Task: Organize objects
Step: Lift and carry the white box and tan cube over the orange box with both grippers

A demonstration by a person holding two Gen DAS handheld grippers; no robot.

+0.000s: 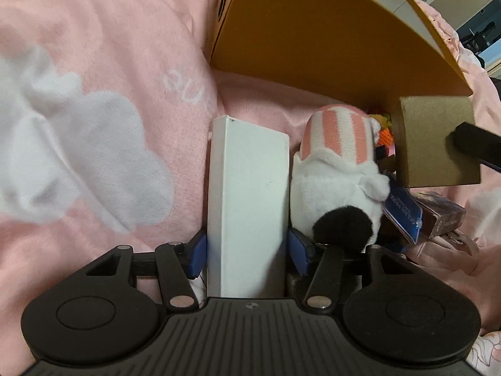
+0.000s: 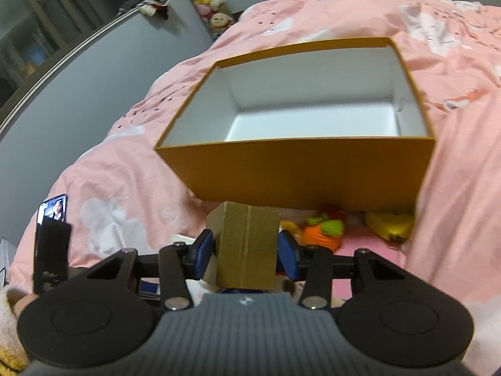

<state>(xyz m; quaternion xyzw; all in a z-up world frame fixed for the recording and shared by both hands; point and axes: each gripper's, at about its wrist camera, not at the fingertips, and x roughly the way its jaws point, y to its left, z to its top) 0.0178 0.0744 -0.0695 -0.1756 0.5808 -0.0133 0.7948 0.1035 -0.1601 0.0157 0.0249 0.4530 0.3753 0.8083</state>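
Note:
My left gripper is shut on a long white box, low over the pink bedspread. A pink-striped white plush toy lies right beside that box. My right gripper is shut on a small brown cardboard box, held in front of a large open orange box with a white, empty inside. That small brown box also shows in the left wrist view, with the orange box behind it.
A pink bedspread with white clouds covers the bed. An orange knitted toy and a yellow object lie by the orange box. A blue tag and dark box lie right of the plush. A phone stands at left.

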